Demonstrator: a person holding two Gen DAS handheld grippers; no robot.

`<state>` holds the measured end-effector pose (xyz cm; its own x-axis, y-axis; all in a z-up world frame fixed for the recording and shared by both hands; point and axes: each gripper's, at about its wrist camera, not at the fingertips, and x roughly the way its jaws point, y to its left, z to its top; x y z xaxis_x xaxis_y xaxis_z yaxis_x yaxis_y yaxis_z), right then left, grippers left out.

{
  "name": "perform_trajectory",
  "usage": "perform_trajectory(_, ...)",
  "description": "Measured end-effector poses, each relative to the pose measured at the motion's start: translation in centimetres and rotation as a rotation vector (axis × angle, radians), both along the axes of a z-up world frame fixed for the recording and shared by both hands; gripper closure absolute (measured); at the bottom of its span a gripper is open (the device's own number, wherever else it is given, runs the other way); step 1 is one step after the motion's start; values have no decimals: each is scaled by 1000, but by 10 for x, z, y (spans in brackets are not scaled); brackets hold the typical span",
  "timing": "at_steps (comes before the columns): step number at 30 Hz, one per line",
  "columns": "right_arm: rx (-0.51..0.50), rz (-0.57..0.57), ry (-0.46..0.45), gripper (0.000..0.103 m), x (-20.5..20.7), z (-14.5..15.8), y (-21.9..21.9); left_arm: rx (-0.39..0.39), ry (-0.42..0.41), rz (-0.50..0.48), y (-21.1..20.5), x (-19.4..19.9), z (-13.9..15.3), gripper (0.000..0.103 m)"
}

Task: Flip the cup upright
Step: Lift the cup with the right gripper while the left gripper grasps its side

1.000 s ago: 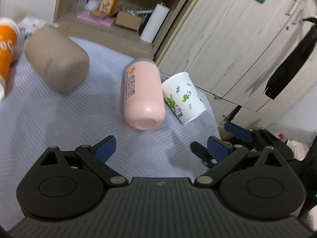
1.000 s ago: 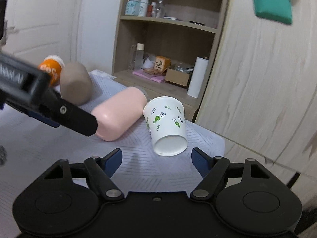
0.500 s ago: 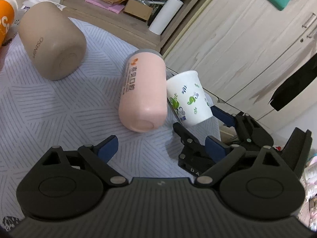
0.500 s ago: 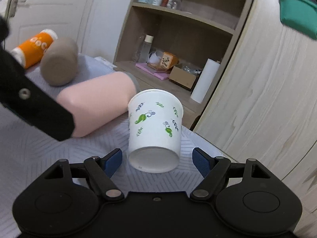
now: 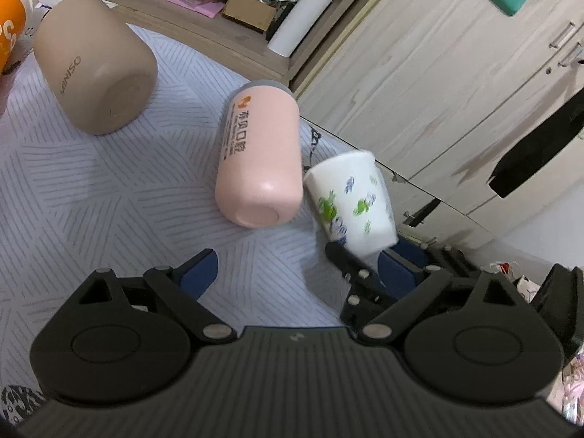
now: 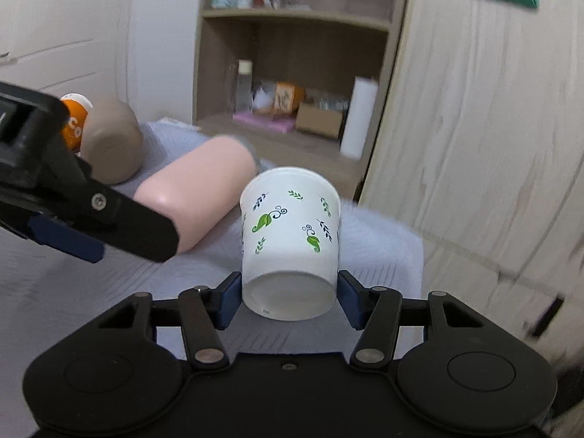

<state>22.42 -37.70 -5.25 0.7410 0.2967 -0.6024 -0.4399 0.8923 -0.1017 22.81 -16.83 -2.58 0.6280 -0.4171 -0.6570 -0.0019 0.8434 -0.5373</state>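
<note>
A white paper cup point(image 6: 290, 241) with green leaf prints lies tilted on its side, base toward the right wrist camera, mouth pointing away. My right gripper point(image 6: 290, 301) is shut on the cup's base, one blue pad on each side. In the left wrist view the cup point(image 5: 352, 200) is blurred and tilted, with the right gripper's fingers under it. My left gripper point(image 5: 295, 270) is open and empty above the cloth, just left of the cup. It shows in the right wrist view as a black arm point(image 6: 91, 215).
A pink bottle point(image 5: 259, 160) lies on its side next to the cup. A beige MINISO tumbler point(image 5: 95, 65) and an orange cup point(image 5: 9, 33) lie farther left on the grey patterned cloth point(image 5: 91, 200). A wooden shelf point(image 6: 292, 73) and a cabinet point(image 5: 438, 73) stand behind.
My right gripper moved forward and closed on the cup's base, and the cup has lifted and tilted. The left gripper stayed open and shifted a little.
</note>
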Motion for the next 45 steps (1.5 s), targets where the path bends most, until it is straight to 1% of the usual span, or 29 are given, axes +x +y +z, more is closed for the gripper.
perform_trajectory(4, 18, -20, 6, 42, -20, 2, 1, 5, -14, -41, -6, -8, -2, 8)
perform_trajectory(8, 38, -61, 9, 42, -41, 6, 3, -34, -2, -62, -7, -12, -7, 8)
perform_trajectory(13, 92, -88, 41, 42, -65, 9, 8, -71, 3, -95, -5, -17, -10, 8)
perform_trajectory(17, 79, -107, 28, 42, -77, 9, 19, -100, 34, -95, 1, -22, -20, 8)
perform_trajectory(20, 106, -123, 33, 42, -86, 10, 23, -146, 57, -105, 5, -24, -27, 8)
perform_trajectory(22, 121, -132, 40, 42, -92, 9, 26, -155, 57, -112, 6, -25, -28, 9)
perform_trajectory(25, 125, -122, 51, 42, -104, 6, 30, -166, 49, -129, 6, -27, -28, 13)
perform_trajectory(27, 138, -129, 61, 42, -108, 4, 33, -177, 55, -147, 5, -28, -30, 24)
perform_trajectory(28, 146, -132, 69, 42, -108, 3, 35, -183, 61, -152, 5, -29, -32, 27)
perform_trajectory(30, 150, -133, 80, 42, -109, 2, 39, -202, 75, -158, 7, -31, -36, 43)
perform_trajectory(31, 149, -130, 83, 42, -110, 1, 41, -208, 79, -153, 9, -32, -39, 45)
perform_trajectory(40, 128, -123, 95, 42, -109, 2, 51, -187, 43, -178, 13, -37, -39, 46)
perform_trajectory(45, 146, -98, 108, 41, -115, 3, 61, -134, -12, -197, 24, -50, -35, 46)
